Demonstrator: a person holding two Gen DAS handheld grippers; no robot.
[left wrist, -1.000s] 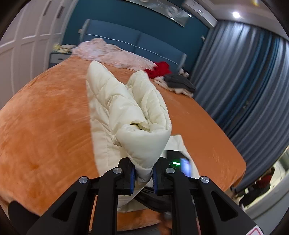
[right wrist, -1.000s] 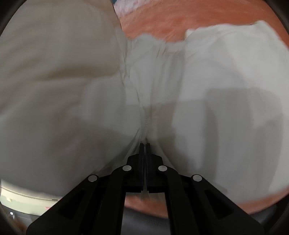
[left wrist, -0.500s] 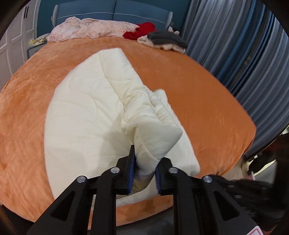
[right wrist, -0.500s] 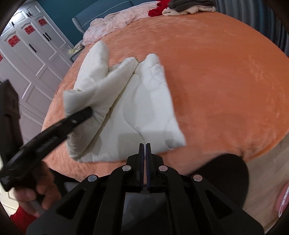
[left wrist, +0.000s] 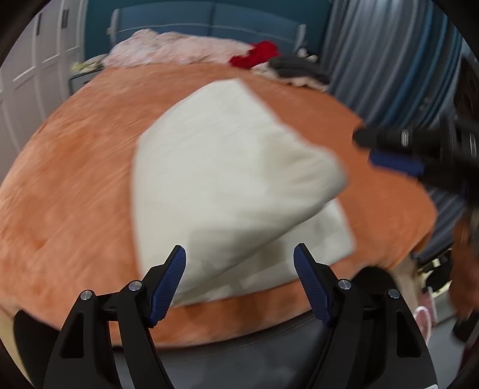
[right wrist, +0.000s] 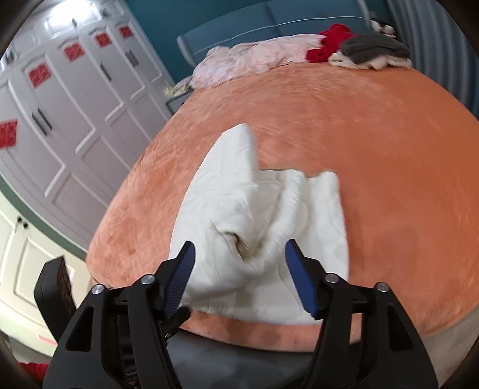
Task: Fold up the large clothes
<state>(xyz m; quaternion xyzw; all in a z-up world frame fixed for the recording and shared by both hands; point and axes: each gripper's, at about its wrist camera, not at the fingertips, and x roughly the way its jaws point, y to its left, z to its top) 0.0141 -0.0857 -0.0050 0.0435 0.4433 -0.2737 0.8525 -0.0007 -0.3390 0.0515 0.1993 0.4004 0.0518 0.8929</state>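
Observation:
A cream padded garment (left wrist: 227, 179) lies folded on the orange bed cover (left wrist: 74, 185), near the front edge. Its upper layer bulges loosely toward the right. My left gripper (left wrist: 239, 254) hovers over the near end, its jaws opening, and its blue pads (left wrist: 170, 275) touch nothing. At the right of the left wrist view, my right gripper (left wrist: 366, 148) shows blurred beside the garment. In the right wrist view, the garment (right wrist: 254, 215) is bunched in rumpled folds. My right gripper (right wrist: 239, 248) hangs above it with its jaws opening and no cloth pressed between them.
At the head of the bed lie a pink garment (right wrist: 254, 59), a red one (right wrist: 326, 45) and a grey and cream pile (right wrist: 374, 51). A blue headboard (right wrist: 284, 21) stands behind, white wardrobe doors (right wrist: 74, 98) on the left, blue curtains (left wrist: 389, 59) on the right.
My left gripper has let go of the cream fold, which now rests on the garment. My right gripper has opened from shut and pulled up and back from the cloth.

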